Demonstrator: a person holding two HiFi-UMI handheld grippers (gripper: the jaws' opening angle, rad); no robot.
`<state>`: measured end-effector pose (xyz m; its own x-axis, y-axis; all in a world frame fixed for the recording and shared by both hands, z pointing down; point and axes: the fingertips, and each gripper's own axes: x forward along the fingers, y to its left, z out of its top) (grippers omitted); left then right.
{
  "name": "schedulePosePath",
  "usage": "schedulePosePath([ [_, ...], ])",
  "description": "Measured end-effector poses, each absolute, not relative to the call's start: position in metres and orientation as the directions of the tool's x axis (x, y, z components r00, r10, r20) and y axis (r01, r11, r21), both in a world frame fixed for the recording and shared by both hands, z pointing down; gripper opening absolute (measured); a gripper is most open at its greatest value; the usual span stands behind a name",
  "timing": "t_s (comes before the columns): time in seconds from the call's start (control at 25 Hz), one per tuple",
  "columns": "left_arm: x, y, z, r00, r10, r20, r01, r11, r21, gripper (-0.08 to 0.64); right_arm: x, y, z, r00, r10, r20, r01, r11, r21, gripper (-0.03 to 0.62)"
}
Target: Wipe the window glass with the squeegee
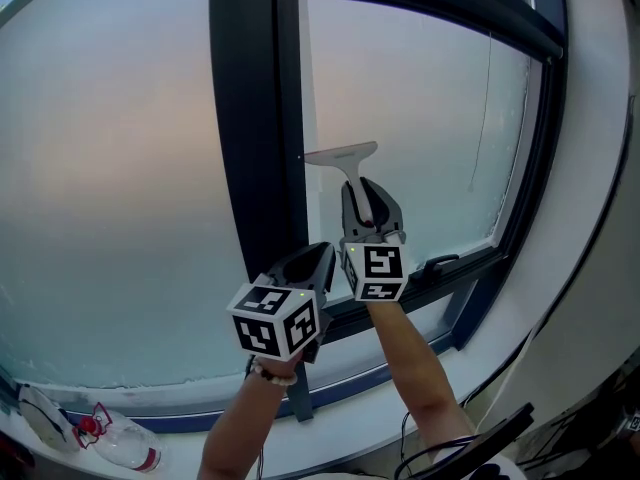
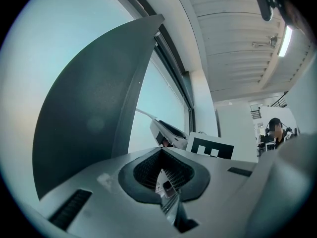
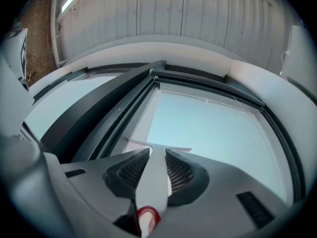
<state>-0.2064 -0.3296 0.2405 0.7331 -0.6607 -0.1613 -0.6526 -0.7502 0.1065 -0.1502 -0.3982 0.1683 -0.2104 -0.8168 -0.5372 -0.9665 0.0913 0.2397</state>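
Squeegee [image 1: 345, 158] is up at the window glass [image 1: 420, 118] near the pane's left edge, blade on top, with its handle clamped between the right gripper's [image 1: 365, 198] jaws. The left gripper [image 1: 318, 256] is just beside it, lower left, jaws pressed together on nothing, in front of the dark frame post [image 1: 250, 118]. A clear plastic bottle [image 1: 125, 446] lies on the sill at far left (red at the neck, can't tell what's in it). The window handle [image 1: 440, 264] is on the lower frame.
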Motion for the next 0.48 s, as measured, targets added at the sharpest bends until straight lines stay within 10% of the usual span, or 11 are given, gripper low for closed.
schedulePosePath([
  [0.48,-0.213,-0.335,0.287,0.698,-0.707,-0.113,-0.692,-0.707,0.148,-0.002,-0.145,-0.398,0.239,-0.207,-0.851,-0.482,-0.965,0.095,0.247,0.091],
])
